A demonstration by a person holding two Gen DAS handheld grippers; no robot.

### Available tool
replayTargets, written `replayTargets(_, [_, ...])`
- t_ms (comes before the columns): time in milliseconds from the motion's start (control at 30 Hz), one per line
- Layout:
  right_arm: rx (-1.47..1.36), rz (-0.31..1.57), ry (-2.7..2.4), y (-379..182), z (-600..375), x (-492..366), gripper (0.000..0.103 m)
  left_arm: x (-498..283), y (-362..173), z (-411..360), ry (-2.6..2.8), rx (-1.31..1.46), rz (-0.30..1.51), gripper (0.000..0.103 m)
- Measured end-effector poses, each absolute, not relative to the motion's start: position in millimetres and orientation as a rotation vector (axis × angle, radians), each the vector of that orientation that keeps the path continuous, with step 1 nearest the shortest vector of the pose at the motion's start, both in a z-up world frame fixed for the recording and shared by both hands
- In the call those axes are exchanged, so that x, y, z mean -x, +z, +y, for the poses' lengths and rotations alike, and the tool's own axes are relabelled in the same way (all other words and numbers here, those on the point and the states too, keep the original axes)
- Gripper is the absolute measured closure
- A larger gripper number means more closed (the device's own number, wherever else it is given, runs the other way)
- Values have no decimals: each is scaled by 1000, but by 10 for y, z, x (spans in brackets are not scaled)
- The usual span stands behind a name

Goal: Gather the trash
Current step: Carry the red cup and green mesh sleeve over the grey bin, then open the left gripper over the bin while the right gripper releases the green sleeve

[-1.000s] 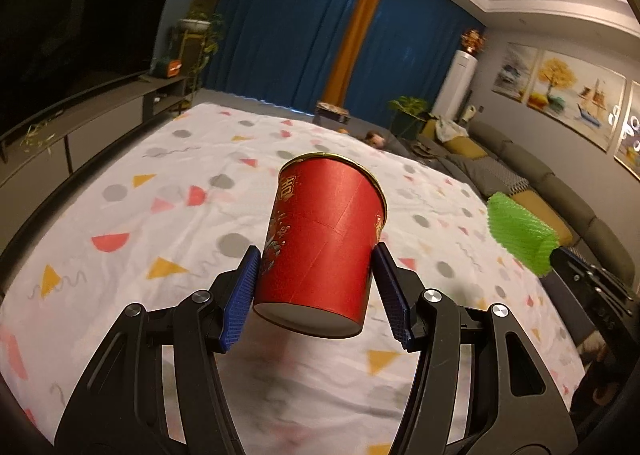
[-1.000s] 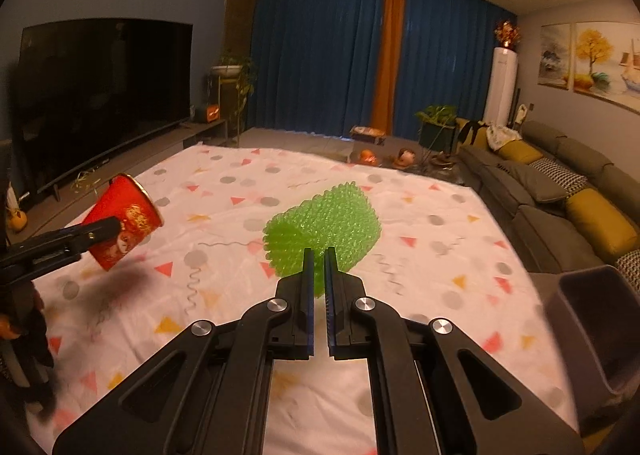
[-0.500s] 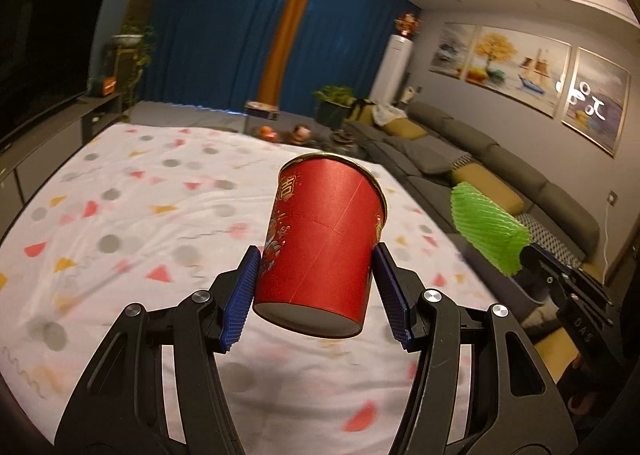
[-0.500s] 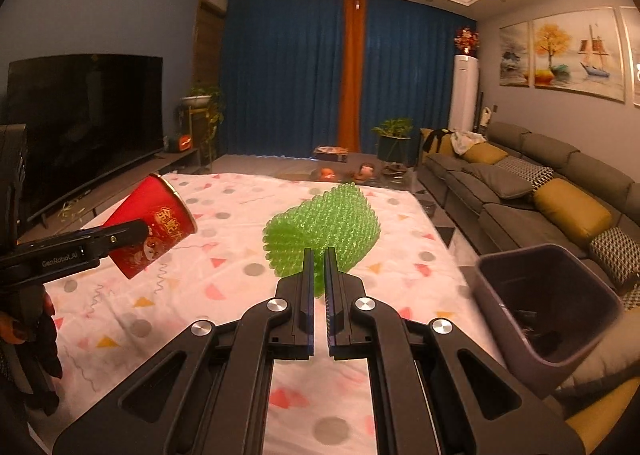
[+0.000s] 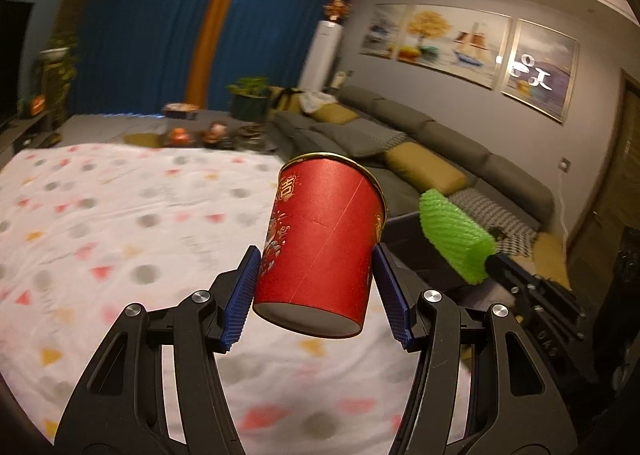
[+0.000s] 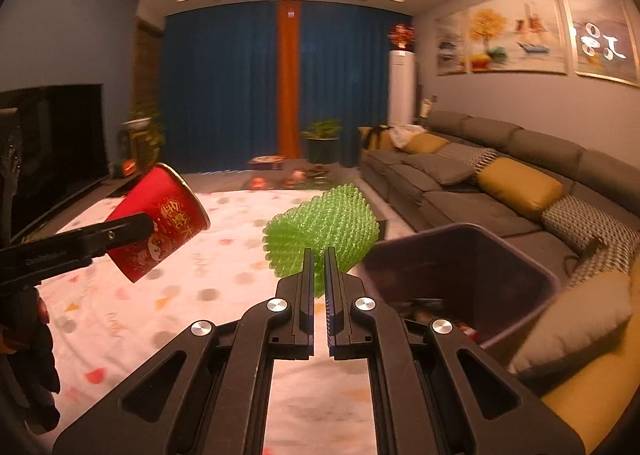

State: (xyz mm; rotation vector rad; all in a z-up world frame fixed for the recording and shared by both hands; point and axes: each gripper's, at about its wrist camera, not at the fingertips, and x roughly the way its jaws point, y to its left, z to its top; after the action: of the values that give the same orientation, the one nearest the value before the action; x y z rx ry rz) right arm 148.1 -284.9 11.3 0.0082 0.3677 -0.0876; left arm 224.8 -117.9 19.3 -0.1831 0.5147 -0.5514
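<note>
My left gripper (image 5: 316,275) is shut on a red paper cup (image 5: 320,243) with gold print, held tilted in the air above the patterned cloth; the cup also shows at the left of the right wrist view (image 6: 160,223). My right gripper (image 6: 319,259) is shut on a green foam fruit net (image 6: 320,231), which also shows in the left wrist view (image 5: 454,233). A dark purple trash bin (image 6: 532,271) stands just right of the right gripper, with some trash inside.
A white cloth with coloured dots and triangles (image 5: 100,223) covers the surface below. A grey sofa with mustard cushions (image 6: 500,183) runs along the right. A TV (image 6: 52,143) and plants stand at the left; blue curtains at the back.
Both grippers have swung to the right with their loads. The trash bin has come closer and larger in the right wrist view. The sofa now fills more of the left wrist view.
</note>
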Motion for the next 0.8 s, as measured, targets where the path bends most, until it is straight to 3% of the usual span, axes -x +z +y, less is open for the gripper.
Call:
replayTargets(567, [-119,446,-241,-304,-3836,-1662,96,-2712,-84,-2870,-823,131,567,46])
replayTargets(600, [-128,447,-243,-322,-3866,-1666,94,-2755,-127,-2941,-835,132,582,46])
replayTargets(733, [-139,452,-263,-394,-3944,-1667,68,-2840,-254,-3113,-877,126,629,45])
replayTargets(800, [-141,455,-277,-410,-3958,-1648,65,-2844,-304,-3161,-891,122,640,43])
